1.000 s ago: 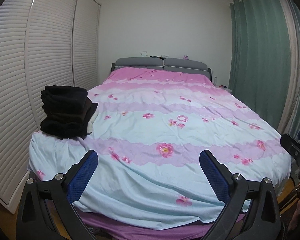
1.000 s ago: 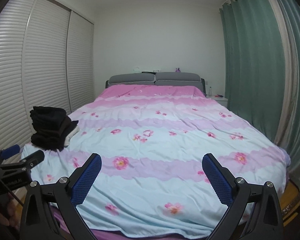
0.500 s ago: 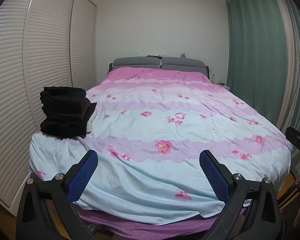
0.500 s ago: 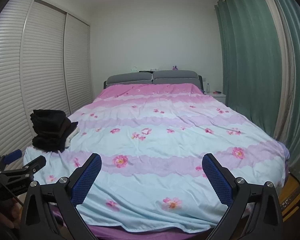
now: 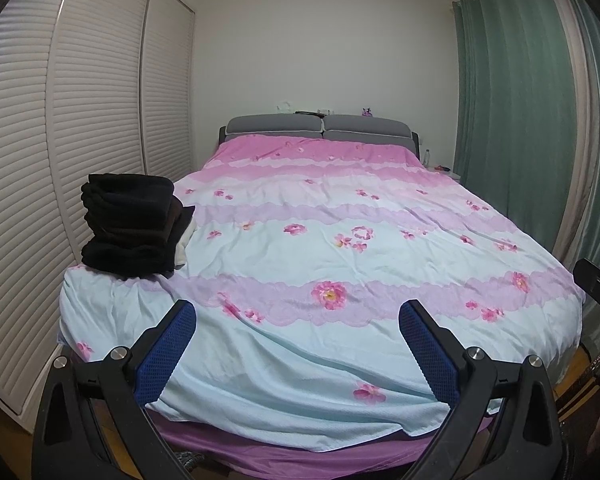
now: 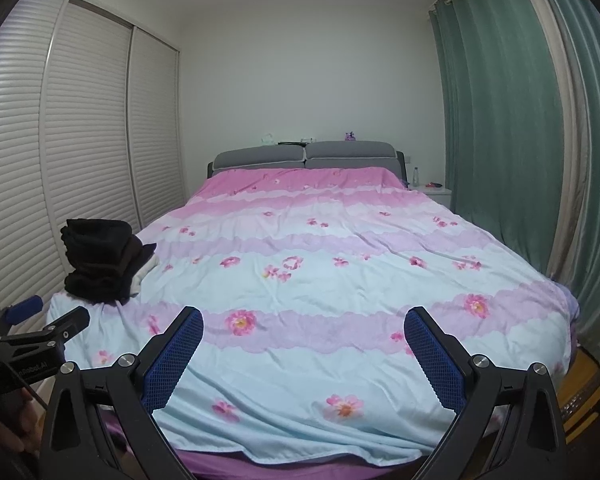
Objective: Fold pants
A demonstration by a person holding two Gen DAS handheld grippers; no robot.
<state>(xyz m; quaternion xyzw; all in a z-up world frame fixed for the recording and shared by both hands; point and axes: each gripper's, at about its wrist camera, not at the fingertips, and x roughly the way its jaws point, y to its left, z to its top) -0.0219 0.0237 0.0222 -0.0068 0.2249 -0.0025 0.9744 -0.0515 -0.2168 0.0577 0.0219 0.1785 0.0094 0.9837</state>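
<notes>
left wrist view: my left gripper (image 5: 297, 346) hangs off the foot edge of the bed (image 5: 340, 364), fingers spread wide with nothing between them. my right gripper (image 6: 303, 350) is the same, gaping and holding nothing, just off that foot edge. the stack of folded pants (image 5: 130, 226), dark pieces piled up with a pale one poking out low on its right, sits at the bed's near left corner, beside the slatted wardrobe doors (image 5: 40, 184). green curtains (image 6: 500, 128) hang along the bed's right edge
</notes>
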